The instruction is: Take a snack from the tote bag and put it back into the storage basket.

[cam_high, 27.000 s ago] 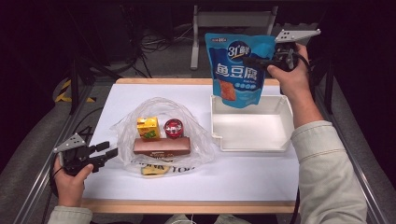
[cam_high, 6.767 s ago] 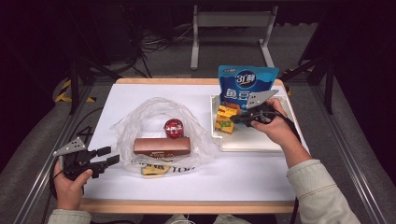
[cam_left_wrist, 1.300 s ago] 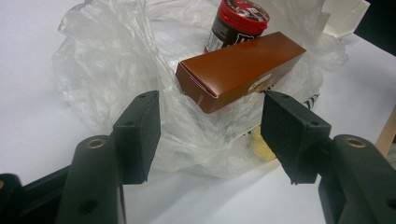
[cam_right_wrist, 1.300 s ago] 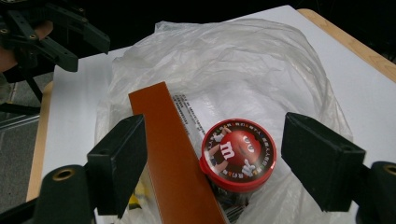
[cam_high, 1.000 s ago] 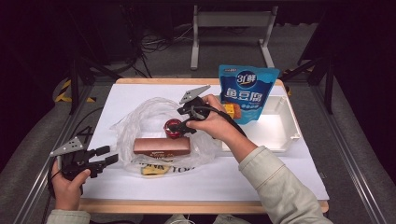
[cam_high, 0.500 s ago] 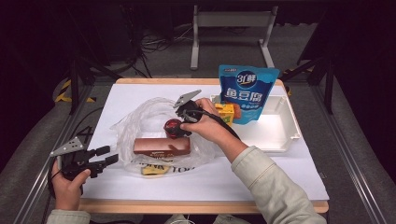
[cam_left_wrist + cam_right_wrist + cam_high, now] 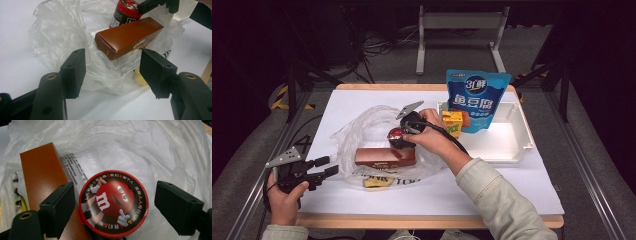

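The right claw (image 7: 113,205) stands over the candy jar (image 7: 113,203), jaws wide on each side of its red lid, just opening, not pressing. The brown box (image 7: 43,177) lies beside its left jaw. The left claw (image 7: 112,72) is wide and empty.

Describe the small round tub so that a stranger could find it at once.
On the white table lies a crumpled clear plastic bag. On it, behind the brown box, stands the small round tub: alone there in having a red lid with a cartoon face.
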A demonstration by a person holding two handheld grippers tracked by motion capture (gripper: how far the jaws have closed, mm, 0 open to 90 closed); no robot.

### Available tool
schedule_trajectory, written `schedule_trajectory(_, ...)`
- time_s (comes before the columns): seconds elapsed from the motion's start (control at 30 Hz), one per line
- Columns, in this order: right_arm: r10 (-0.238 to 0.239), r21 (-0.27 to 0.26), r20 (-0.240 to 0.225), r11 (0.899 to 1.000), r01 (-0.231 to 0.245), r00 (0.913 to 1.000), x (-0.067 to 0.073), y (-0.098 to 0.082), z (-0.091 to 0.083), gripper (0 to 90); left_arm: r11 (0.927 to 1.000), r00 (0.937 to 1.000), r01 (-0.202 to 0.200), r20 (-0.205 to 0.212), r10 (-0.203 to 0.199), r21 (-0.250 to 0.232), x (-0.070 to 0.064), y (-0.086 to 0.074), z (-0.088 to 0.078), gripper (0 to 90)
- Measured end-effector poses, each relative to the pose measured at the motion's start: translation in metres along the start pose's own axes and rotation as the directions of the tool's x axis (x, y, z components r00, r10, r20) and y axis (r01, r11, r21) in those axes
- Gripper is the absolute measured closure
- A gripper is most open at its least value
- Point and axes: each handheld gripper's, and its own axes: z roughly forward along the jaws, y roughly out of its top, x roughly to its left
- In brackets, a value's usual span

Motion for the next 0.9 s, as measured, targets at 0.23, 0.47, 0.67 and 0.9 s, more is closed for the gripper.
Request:
schedule_trajectory(0.23, 0.014, 0.021, 0.004, 1.0, -0.014, 0.9999, -0.001, -0.003, 0.007, 17.8, 1.0, 1.0, -0.002, 0.0, 0.002, 0.002, 0.0, 0.0, 0.0, 38.6)
schedule_trajectory(0.47, 0.054, 0.036, 0.0, 0.998, -0.054, 0.9985, -0.001, -0.003, 0.013, 18.1, 1.0, 1.0, 0.007, 0.001, -0.007, -0.003, 0.0, 0.0, -0.001, 38.6)
schedule_trajectory(0.67, 0.086, 0.046, 0.002, 0.995, -0.086, 0.9963, -0.003, -0.004, 0.016, 19.4, 1.0, 1.0, 0.007, 0.001, -0.007, -0.004, 0.0, 0.0, -0.001, 38.6)
schedule_trajectory(0.9, 0.082, 0.059, 0.023, 0.995, -0.083, 0.9964, 0.001, -0.003, 0.02, 21.5, 1.0, 1.0, 0.005, 0.002, -0.005, -0.003, 0.0, 0.0, -0.001, 38.6)
